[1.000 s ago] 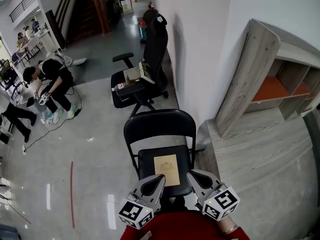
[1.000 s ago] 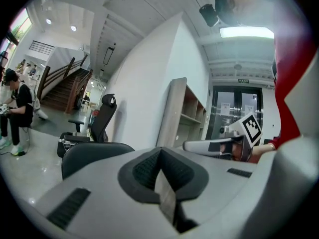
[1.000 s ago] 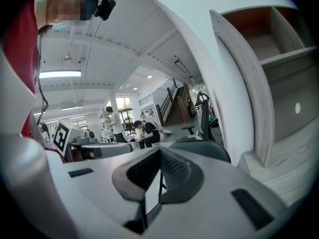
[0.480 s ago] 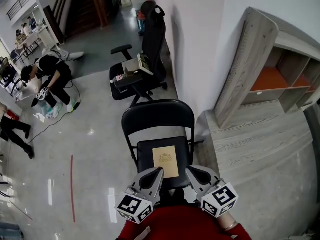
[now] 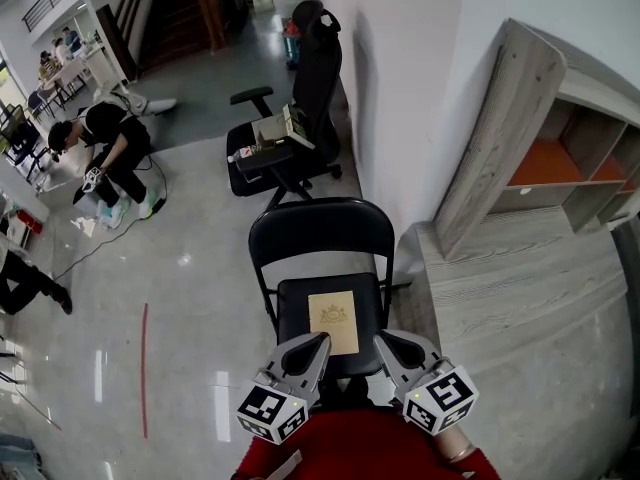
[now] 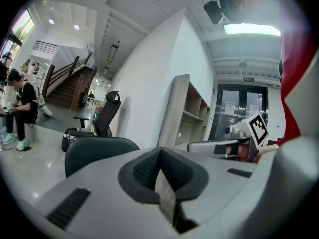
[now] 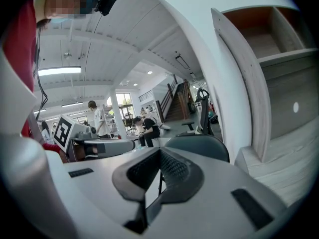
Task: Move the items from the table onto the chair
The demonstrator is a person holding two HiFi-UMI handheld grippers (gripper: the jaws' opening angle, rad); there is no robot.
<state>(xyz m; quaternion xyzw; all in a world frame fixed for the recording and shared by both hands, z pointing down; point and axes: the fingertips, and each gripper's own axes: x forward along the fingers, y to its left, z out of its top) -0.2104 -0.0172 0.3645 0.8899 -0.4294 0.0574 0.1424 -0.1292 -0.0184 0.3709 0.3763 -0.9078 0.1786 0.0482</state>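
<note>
Here, left tongs point(image 5: 316, 342), right tongs point(image 5: 384, 340) — closed (empty), abreast, near-level, by chair point(image 5: 318, 236)

A black metal folding chair point(image 5: 318, 236) stands in front of me on the glossy grey floor point(image 5: 190, 298). A flat tan rectangular item point(image 5: 333, 322) with a gold emblem lies on the middle of its black padded seat, square to the seat edges. To my right, just beside the chair, is a grey wood-grain table point(image 5: 520, 288). A grey wood-grain shelf unit point(image 5: 560, 138) with orange-lined compartments stands along its far side. Farther off, a black office chair point(image 5: 312, 78) on the floor carries small boxes point(image 5: 272, 136). A thin red line point(image 5: 143, 368) marks the floor to my left.
</note>
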